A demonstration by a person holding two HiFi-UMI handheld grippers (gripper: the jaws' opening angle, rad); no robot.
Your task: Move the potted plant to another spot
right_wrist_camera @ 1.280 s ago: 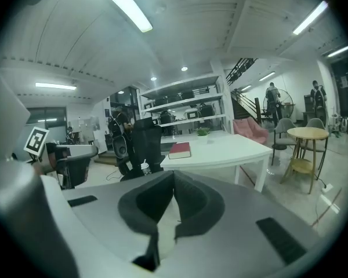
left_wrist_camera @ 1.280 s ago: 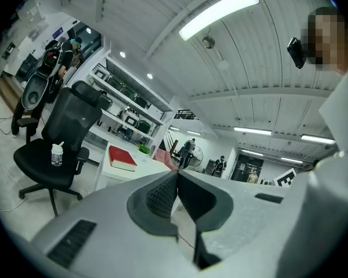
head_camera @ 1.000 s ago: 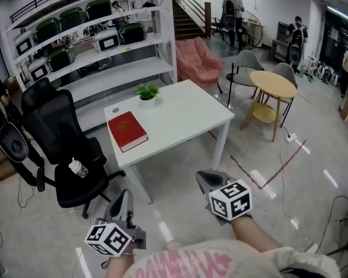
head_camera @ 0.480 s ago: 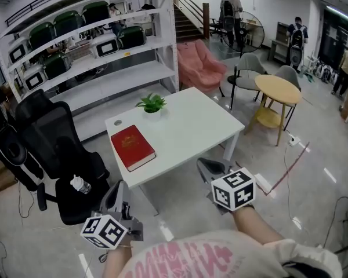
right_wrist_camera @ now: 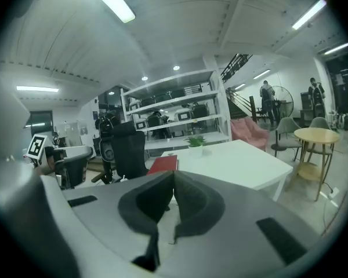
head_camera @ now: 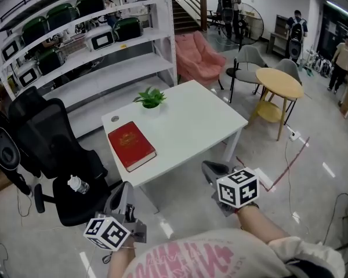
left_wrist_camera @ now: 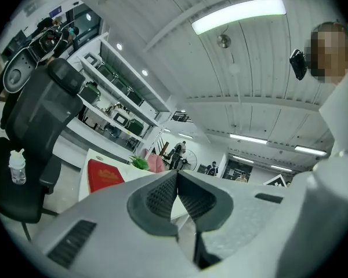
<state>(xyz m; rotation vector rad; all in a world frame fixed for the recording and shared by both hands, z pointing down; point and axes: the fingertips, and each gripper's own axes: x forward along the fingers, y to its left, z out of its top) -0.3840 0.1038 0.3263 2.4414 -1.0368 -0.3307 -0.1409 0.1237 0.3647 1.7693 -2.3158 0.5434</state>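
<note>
**Facing the counter (head_camera: 191,123) with the potted plant (head_camera: 150,99) at its 11 o'clock edge**

White shelving (head_camera: 104,68) fills the 11 o'clock side of the head view, its tiers carrying dark green and white boxes (head_camera: 62,16). The counter, a white rectangle on straight legs with a smooth matte top, lies at 12 o'clock. A black mesh-backed office chair (head_camera: 52,138) stands at its 9 o'clock side. A pink armchair (head_camera: 198,59) sits at 1 o'clock beyond it, and a round wooden table (head_camera: 281,84) at 2 o'clock. A red hardcover book (head_camera: 131,145) lies flat at the counter's 8 o'clock end, nearer the person than the plant. The left gripper (head_camera: 126,187) at 7 o'clock and the right gripper (head_camera: 211,168) at 5 o'clock hang short of the counter. The left's ribbed dark fingers (left_wrist_camera: 159,198) and the right's (right_wrist_camera: 153,198) are pressed together with nothing between them. The plant is small: a spray of bright green leaves in a squat white pot, upright, well apart from both grippers. A clear plastic bottle (head_camera: 75,184) rests on the chair seat.
</note>
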